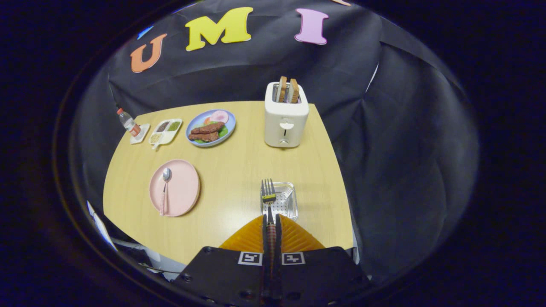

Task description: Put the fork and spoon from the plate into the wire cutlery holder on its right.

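A: Fingers point(265, 232) first?
B: Both pressed together on the handle of the fork point(268, 197), so the gripper point(271, 221) is nearly closed around it. Tines point far, over the wire cutlery holder point(286, 200) just ahead.
A: And the spoon point(164, 187)?
B: Lying on the pink plate point(183, 187), well left of the holder. 1 toaster point(285, 117) stands farther back.

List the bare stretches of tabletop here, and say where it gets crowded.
Widest free patch: between the pink plate, holding the spoon, and the wire cutlery holder, up to the toaster. Another strip lies beside the toaster. Crowded: the far corner, with bottle, divided tray and blue food plate. The gripper, shut on the fork, hangs over the holder.
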Demonstrator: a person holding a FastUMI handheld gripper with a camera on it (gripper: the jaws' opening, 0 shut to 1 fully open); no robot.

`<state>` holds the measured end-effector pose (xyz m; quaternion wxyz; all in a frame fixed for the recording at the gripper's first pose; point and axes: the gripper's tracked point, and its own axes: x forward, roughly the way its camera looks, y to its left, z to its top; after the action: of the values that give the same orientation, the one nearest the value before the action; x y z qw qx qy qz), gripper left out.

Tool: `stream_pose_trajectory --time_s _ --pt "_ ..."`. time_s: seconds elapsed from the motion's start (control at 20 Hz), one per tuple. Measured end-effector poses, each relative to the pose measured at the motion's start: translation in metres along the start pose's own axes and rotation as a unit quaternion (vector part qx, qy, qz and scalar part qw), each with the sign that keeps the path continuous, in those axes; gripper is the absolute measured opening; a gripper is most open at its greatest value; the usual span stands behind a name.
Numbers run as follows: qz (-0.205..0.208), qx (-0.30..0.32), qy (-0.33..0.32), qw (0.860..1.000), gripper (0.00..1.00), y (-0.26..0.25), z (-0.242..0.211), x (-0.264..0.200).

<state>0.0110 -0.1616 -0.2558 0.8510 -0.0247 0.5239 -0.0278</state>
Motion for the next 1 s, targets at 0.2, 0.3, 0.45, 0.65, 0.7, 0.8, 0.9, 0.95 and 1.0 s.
stream_pose_trajectory --time_s 0.2,0.3,0.45,0.65,0.7,0.8,0.9,0.95,1.0 --pt "0.015 0.015 0.050 0.999 0.02 -0.011 -0.009 0.022" --pt "0.017 0.014 0.081 0.997 0.02 -0.014 -0.010 0.032" --pt "0.010 0.022 0.139 0.990 0.02 -0.025 -0.019 0.050" --pt "0.027 0.036 0.183 0.982 0.02 -0.023 -0.018 0.071" --pt "0.027 0.034 0.191 0.981 0.02 -0.023 -0.017 0.077" --pt "0.026 0.038 0.207 0.977 0.02 -0.023 -0.012 0.092" --pt "0.029 0.031 0.222 0.974 0.02 -0.021 -0.011 0.102" --pt "0.031 0.025 0.230 0.972 0.02 -0.020 -0.012 0.106" --pt "0.036 0.026 0.228 0.973 0.02 -0.018 -0.009 0.109"
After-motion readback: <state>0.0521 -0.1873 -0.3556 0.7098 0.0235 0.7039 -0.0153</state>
